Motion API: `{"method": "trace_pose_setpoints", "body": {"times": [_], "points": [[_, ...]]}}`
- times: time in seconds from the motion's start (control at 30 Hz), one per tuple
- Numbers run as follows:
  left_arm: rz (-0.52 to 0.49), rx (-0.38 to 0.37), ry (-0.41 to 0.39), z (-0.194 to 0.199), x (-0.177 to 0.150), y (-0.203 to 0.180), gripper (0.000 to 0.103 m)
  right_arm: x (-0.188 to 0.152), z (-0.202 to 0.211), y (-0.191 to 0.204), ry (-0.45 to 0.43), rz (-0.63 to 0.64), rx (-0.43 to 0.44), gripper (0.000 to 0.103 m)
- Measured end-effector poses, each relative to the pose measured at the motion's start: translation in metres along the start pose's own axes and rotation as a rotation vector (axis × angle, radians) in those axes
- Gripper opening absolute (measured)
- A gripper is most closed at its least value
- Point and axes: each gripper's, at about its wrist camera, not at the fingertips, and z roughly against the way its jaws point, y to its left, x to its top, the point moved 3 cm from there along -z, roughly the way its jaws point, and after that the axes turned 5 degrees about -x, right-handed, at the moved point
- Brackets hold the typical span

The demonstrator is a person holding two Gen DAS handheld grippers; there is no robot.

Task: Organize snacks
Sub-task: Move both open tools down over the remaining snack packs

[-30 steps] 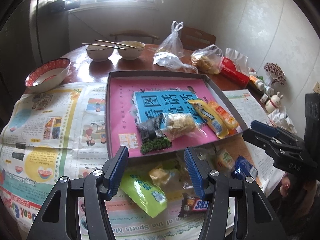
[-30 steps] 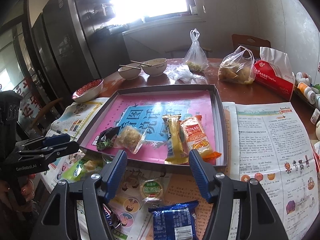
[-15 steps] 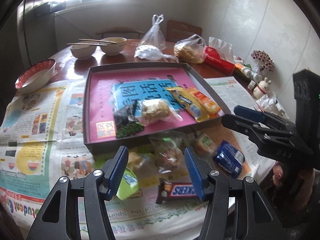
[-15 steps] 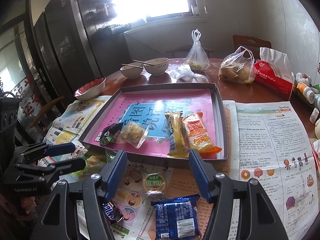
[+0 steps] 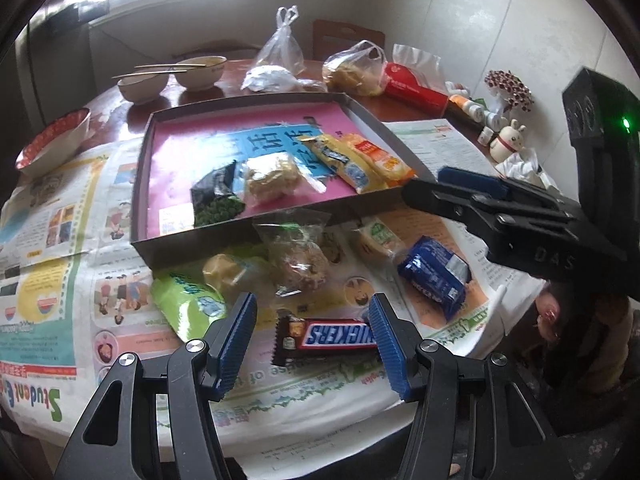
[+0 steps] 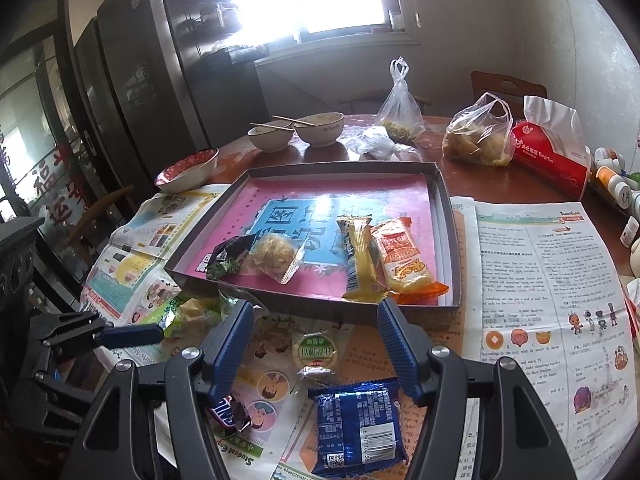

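Observation:
A shallow grey box lid [image 5: 256, 236] [image 6: 452, 240] with a pink and blue liner holds several snacks: a dark green packet [image 5: 216, 200], a clear-wrapped cake [image 5: 272, 176], a yellow bar [image 5: 340, 160] and an orange packet [image 6: 404, 260]. Loose snacks lie on the newspaper in front of it: a Snickers bar [image 5: 328, 336], a blue packet [image 5: 434, 274] [image 6: 356, 424], a clear-wrapped round cake [image 5: 296, 256], a green pouch [image 5: 188, 300] and a small green-label snack [image 6: 316, 350]. My left gripper [image 5: 312, 340] is open, its jaws on either side of the Snickers bar. My right gripper [image 6: 316, 344] is open and empty above the blue packet.
Two bowls with chopsticks [image 6: 296, 132], a red-patterned bowl [image 6: 188, 168], plastic bags of food [image 6: 476, 136] and a red tissue pack [image 6: 552, 156] stand behind the box lid. Small bottles and a rabbit figurine [image 5: 506, 142] sit at the right edge. The table's front edge is close.
My left gripper has pulled back and dropped toward the front edge, so the Snickers bar now lies between its open jaws. My right gripper has hardly moved.

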Motion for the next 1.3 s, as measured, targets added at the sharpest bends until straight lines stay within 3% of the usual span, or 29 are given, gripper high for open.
{"method": "trace_pose_setpoints", "body": {"times": [0.27,0.43,0.93,1.3], "points": [[0.008,0.104,-0.008,0.004,0.009,0.028,0.060,-0.006,-0.008,0.000,0.041,-0.001,0.007,0.064],[-0.005,0.128,0.015,-0.004,0.018,0.045,0.060,-0.009,-0.012,0.000,0.052,0.007,0.008,0.064],[-0.198,0.128,0.162,-0.046,0.022,0.045,0.060,-0.021,-0.035,0.011,0.118,0.079,-0.004,0.064],[-0.203,0.086,0.199,-0.062,0.025,0.049,0.056,-0.030,-0.057,0.013,0.159,0.108,-0.042,0.064]]}}
